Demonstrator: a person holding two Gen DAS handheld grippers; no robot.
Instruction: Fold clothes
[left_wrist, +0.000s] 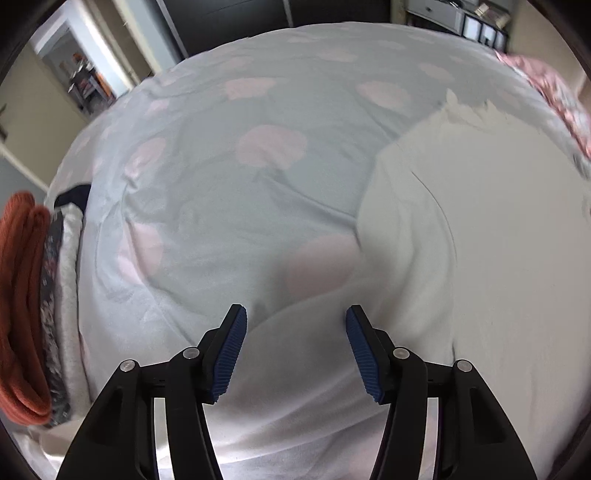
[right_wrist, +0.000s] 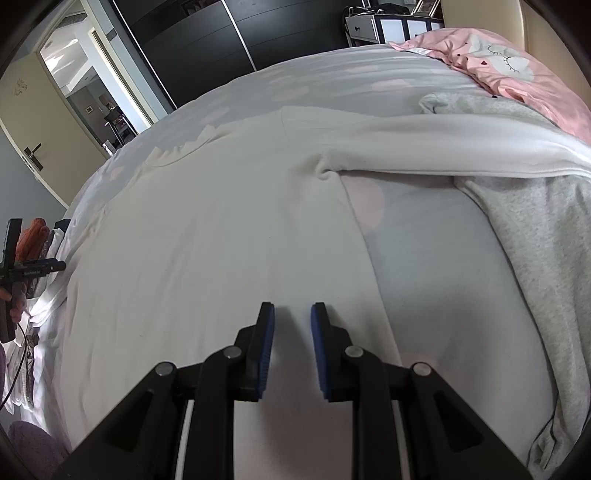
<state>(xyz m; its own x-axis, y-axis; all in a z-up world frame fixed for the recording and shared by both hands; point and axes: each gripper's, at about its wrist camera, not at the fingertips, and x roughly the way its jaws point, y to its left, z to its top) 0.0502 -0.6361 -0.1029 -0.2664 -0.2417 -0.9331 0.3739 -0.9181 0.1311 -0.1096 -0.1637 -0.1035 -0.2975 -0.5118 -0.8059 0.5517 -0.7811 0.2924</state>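
Spread across the bed (right_wrist: 443, 258), with its pale sheet of pink blotches, lies a white garment (right_wrist: 207, 240). Both tools hover over it empty: left tool (left_wrist: 295, 314) wide apart, right tool (right_wrist: 292, 310) narrowly apart. No writing is legible.

My left gripper (left_wrist: 295, 347) hangs at the bottom of its frame over the near edge of a sweater (left_wrist: 461, 258), which fills the lower right; the bedsheet (left_wrist: 221, 177) spreads across the centre and upper left. A stack of folded clothes (left_wrist: 33, 314) sits at the left edge. In the right wrist view my right gripper (right_wrist: 292, 347) sits bottom centre over the sweater, another garment (right_wrist: 535, 229) lies right (partly under a sleeve), a duvet (right_wrist: 509, 70) upper right.
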